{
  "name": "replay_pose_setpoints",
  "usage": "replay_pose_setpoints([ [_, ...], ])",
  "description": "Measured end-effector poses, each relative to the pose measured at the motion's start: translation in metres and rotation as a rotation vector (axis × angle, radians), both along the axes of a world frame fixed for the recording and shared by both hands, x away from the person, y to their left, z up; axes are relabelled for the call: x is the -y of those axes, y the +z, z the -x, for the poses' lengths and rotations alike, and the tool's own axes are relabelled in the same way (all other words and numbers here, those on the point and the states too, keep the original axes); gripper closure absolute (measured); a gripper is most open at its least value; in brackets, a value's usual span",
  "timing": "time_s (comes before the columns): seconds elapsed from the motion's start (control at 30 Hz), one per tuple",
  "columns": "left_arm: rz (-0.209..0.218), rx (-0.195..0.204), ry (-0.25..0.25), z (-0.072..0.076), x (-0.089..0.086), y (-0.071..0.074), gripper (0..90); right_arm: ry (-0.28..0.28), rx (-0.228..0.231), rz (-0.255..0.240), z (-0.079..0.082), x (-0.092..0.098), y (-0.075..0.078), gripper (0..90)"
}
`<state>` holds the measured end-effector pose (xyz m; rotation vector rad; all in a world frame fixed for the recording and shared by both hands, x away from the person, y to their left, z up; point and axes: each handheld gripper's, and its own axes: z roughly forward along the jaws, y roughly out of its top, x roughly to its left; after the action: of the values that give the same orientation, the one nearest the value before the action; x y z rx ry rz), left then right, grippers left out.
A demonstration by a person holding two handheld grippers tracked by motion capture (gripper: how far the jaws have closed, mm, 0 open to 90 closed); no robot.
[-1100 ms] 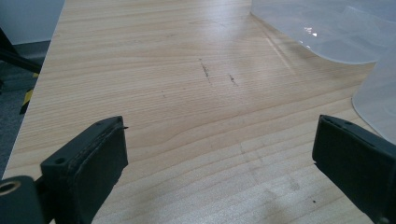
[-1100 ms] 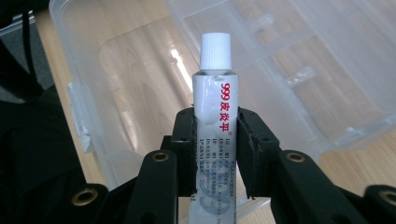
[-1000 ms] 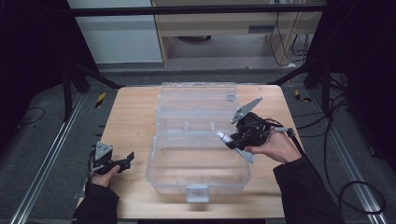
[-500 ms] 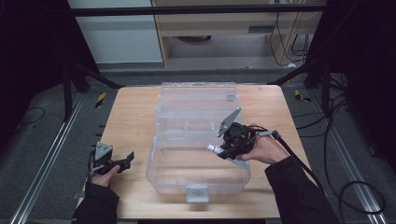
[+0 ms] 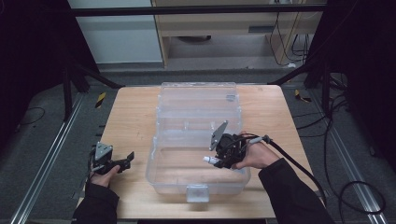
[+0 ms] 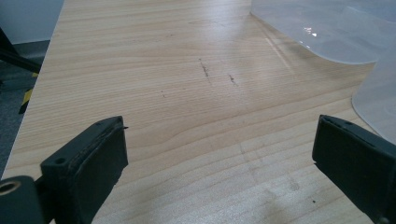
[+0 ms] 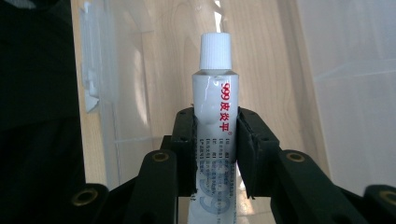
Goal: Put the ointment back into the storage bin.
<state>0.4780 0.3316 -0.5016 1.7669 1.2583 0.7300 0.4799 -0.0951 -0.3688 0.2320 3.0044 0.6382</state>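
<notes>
At the near edge of the wooden counter point(image 5: 130, 116) the person's two dark sleeves come in; the left hand point(image 5: 103, 173) rests on the wood at the near left, holding the left gripper point(image 5: 122, 162) low over the surface, well apart from the box; in the left gripper view its jaws stand wide apart with nothing between them, just bare scuffed wood and a curved edge of clear plastic at the right.

Just beyond, a clear plastic box point(image 5: 198, 140) sits in the middle of the counter, its white latch point(image 5: 197, 192) facing the near side and its lid point(image 5: 198, 95) thrown open toward the far side; the right hand point(image 5: 254, 156) reaches over the box's right wall, and the right gripper point(image 5: 215, 161) hangs inside the near half of the box; its jaws are clamped on a small white tube point(image 7: 214, 121), red lettering down its side and a ribbed white cap point(image 7: 215, 50) pointing away from the gripper, over the box's floor.

A black cable point(image 5: 299, 168) trails back from the right gripper off the counter's right side.
</notes>
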Motion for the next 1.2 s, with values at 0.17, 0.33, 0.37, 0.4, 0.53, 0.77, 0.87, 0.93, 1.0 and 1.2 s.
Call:
replay_pose_setpoints([
  [0.17, 0.0, 0.0, 0.0, 0.0, 0.0, 0.0, 2.7, 0.026, 0.002, 0.035, 0.001, -0.003, -0.007, 69.8],
  [0.33, 0.0, 0.0, 0.0, 0.0, 0.0, 0.0, 2.7, 0.041, -0.016, 0.068, 0.001, -0.007, -0.015, 69.8],
  [0.37, 0.0, 0.0, -0.001, 0.0, 0.0, 0.0, 2.7, 0.046, -0.023, 0.079, 0.001, -0.008, -0.017, 69.8],
  [0.4, 0.0, 0.0, 0.0, 0.0, 0.0, 0.0, 2.7, 0.049, -0.026, 0.086, 0.0, -0.009, -0.019, 69.8],
  [0.53, 0.0, 0.0, 0.0, 0.0, 0.0, 0.0, 2.7, 0.056, -0.036, 0.107, 0.0, -0.011, -0.028, 69.8],
  [0.77, -0.001, -0.002, 0.0, 0.0, 0.0, 0.0, 2.7, 0.075, -0.049, 0.134, 0.0, -0.015, -0.041, 69.8],
  [0.87, -0.001, -0.002, -0.001, 0.0, 0.0, 0.0, 2.7, 0.084, -0.054, 0.152, 0.001, -0.017, -0.046, 69.8],
  [0.93, -0.001, -0.002, -0.002, 0.0, 0.0, 0.0, 2.7, 0.089, -0.06, 0.167, 0.001, -0.019, -0.05, 69.7],
  [1.0, -0.001, -0.002, -0.001, 0.0, 0.0, 0.0, 2.7, 0.093, -0.061, 0.169, 0.001, -0.02, -0.053, 69.8],
  [1.2, 0.001, 0.0, -0.002, 0.0, 0.0, 0.0, 2.7, 0.094, -0.067, 0.193, -0.001, -0.023, -0.062, 69.7],
])
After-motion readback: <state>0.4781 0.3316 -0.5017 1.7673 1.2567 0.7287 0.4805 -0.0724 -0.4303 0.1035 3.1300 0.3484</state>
